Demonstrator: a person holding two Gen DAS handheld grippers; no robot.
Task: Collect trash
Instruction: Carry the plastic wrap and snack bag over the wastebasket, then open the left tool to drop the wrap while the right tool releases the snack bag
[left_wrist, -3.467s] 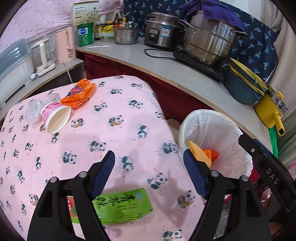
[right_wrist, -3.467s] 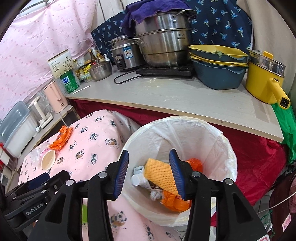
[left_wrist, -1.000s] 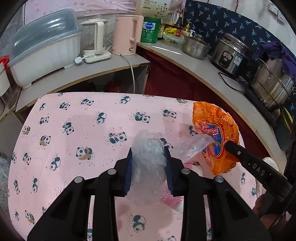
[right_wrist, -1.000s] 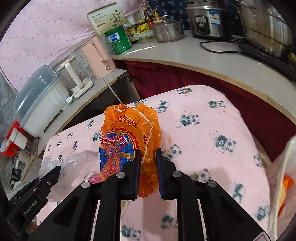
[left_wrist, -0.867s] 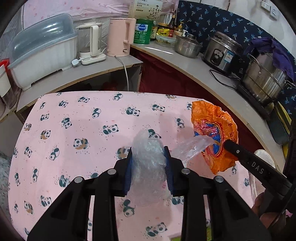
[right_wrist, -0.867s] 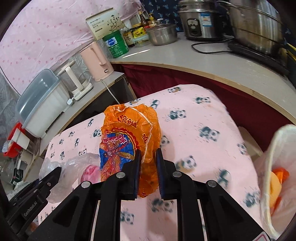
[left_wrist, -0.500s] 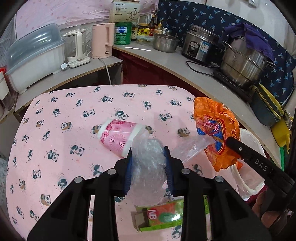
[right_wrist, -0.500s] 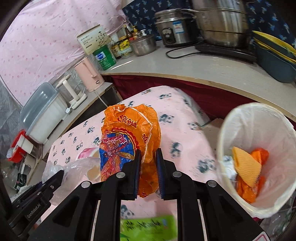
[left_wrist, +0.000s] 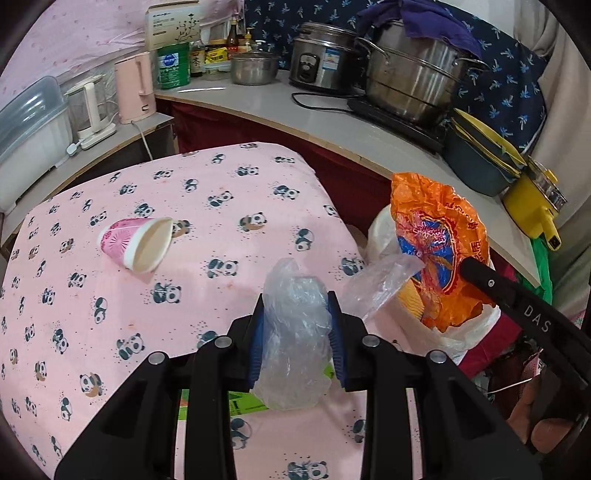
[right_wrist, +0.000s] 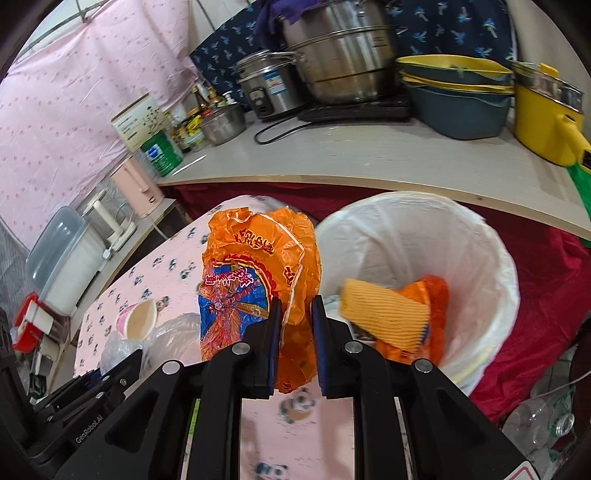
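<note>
So the table (left_wrist: 229, 177) has a pink cloth with little pandas all over it. A pink paper cup (left_wrist: 138, 243) lies tipped on its side toward the far left, mouth facing the near edge. Close to the near edge there's a green carton (left_wrist: 243, 402), lying flat and mostly hidden.

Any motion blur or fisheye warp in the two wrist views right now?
Right wrist: background smeared, the panda tablecloth under the right gripper blurred, while the gripper and the orange bag it clamps stay sharp. Left wrist: sharper throughout, pink cup crisp. Both: strong fisheye, the counter edge bows, corners vignette black.
</note>
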